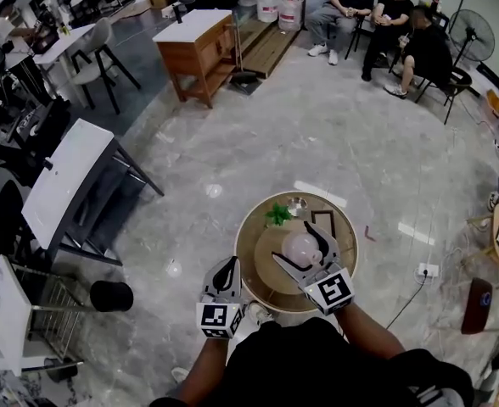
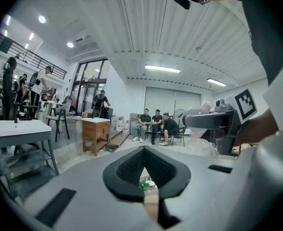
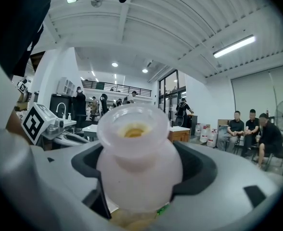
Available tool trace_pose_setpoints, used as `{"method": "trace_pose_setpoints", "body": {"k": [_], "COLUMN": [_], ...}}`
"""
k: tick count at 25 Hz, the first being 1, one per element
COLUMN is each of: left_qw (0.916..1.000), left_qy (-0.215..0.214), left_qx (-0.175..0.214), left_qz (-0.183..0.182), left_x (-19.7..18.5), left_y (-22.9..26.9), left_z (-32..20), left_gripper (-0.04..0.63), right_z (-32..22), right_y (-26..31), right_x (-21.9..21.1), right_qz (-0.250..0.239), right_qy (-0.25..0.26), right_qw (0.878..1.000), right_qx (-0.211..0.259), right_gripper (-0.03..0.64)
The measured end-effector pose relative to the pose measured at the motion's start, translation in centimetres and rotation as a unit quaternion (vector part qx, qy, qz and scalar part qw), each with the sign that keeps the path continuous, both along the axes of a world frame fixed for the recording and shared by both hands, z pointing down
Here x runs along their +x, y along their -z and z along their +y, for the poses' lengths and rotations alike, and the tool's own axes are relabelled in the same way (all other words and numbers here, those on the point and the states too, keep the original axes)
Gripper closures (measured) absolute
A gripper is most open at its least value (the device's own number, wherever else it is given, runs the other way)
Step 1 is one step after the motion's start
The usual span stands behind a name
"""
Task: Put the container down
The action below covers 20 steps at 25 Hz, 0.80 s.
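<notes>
A translucent white container (image 1: 301,248) with a narrow neck hangs just above the round wooden table (image 1: 344,230), with my right gripper (image 1: 292,242) shut on its belly. Seen from the right gripper view, the container (image 3: 139,160) fills the space between the black pads (image 3: 199,170), its open mouth facing away. A lighter round board (image 1: 265,270) lies on the table under it. My left gripper (image 1: 229,264) hovers at the table's near left edge, shut with nothing in it. In the left gripper view its tips (image 2: 144,149) meet, and the right gripper (image 2: 213,120) shows at the right.
A small green plant (image 1: 277,214), a metal bowl (image 1: 298,203) and a dark square frame (image 1: 322,220) sit on the table's far side. A white desk (image 1: 63,181) and black stool (image 1: 112,296) stand left. A wooden cabinet (image 1: 194,45) and seated people (image 1: 385,15) are far back.
</notes>
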<state>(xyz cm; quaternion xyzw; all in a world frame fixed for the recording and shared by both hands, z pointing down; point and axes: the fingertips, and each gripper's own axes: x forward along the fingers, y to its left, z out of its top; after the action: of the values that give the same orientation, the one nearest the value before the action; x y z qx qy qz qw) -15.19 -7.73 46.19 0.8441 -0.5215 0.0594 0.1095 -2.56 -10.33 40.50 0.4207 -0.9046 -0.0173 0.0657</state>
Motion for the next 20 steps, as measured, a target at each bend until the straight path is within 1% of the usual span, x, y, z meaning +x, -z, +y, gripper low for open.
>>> {"method": "trace_pose_setpoints", "body": {"k": [4,8,12,16,20], "left_qw": [0.9999,0.9991,0.9976,0.9978,0.9972], "left_qy": [0.012,0.035,0.058,0.051,0.043], "left_qx": [-0.012,-0.024,-0.039,-0.040,-0.054], "left_qz": [0.001,0.002,0.003,-0.015,-0.030], "left_x": [-1.8,-3.1,-3.4,-3.0,-2.0], "left_y": [-1.2,-3.0,-5.6,-8.5,-12.0], "left_z": [-1.3,-2.8,-4.0,-5.8,-7.7], "left_gripper": [0.600,0.600,0.600,0.600,0.600], "right_z": [-1.9,-4.0,-5.5,-7.6,-9.6], "right_y": [-0.9,-3.1,-6.5,-11.3,-16.9], "right_x": [-1.6,-2.6,-3.3,-3.8,-4.3], "right_qz": [0.009,0.021,0.036,0.052,0.064], "right_qy": [0.006,0.024,0.044,0.047,0.043], "right_qw": [1.000,0.999,0.997,0.995,0.992], "right_qx": [-0.023,-0.026,-0.057,-0.077,-0.097], "right_gripper": [0.207,0.207,0.207,0.207,0.207]}}
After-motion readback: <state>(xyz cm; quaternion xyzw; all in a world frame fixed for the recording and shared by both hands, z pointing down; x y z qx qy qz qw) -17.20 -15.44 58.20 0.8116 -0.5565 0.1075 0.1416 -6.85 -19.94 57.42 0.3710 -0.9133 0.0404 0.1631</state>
